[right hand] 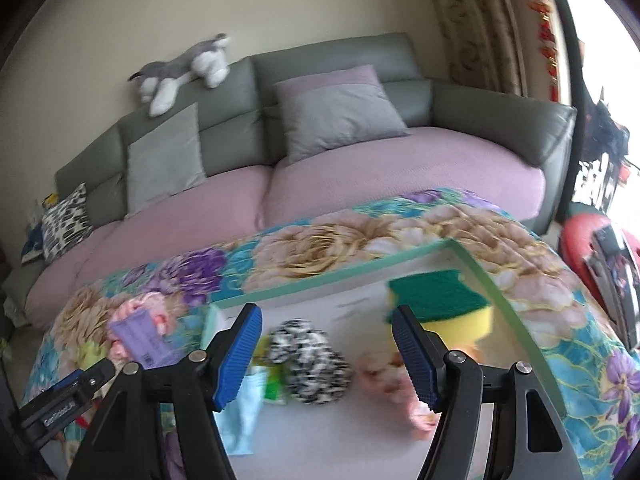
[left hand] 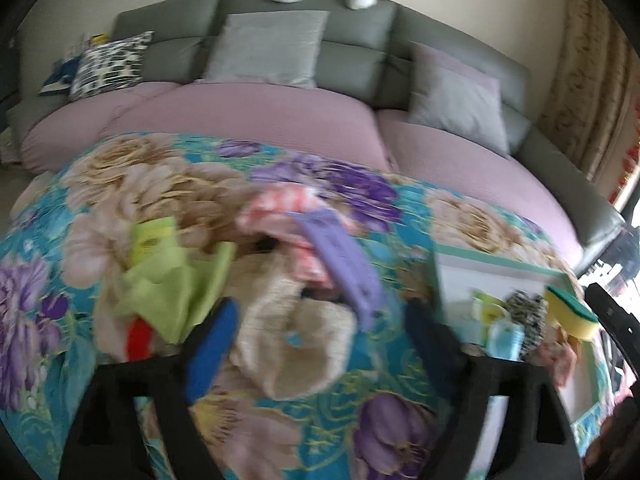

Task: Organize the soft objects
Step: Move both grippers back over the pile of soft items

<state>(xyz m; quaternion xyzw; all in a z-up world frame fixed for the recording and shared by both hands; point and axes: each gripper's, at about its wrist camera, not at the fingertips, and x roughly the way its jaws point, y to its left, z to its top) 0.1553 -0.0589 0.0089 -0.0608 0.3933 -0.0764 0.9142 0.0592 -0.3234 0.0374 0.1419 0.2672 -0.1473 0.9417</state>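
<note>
In the left wrist view my left gripper (left hand: 320, 340) stands open over the floral-covered table. A crumpled beige cloth (left hand: 296, 344) lies beneath and between its blue pads, which do not press on it. A green cloth (left hand: 160, 280) lies to its left, and a pink cloth (left hand: 276, 208) with a purple label (left hand: 340, 260) lies beyond it. My right gripper (right hand: 326, 360) hangs open over a white tray (right hand: 332, 276) with a green rim, nothing between its pads. Below it lie a black-and-white knitted piece (right hand: 308, 360), a yellow-green sponge (right hand: 440, 304), a pink soft item (right hand: 388, 376) and a light blue cloth (right hand: 244, 412).
A floral quilt (left hand: 120, 184) covers the table. Behind it stands a grey sofa (right hand: 500, 112) with a lilac seat cover, several cushions and a plush dog (right hand: 180, 68) on its back. A red object (right hand: 580, 232) sits at the right, by the window curtain.
</note>
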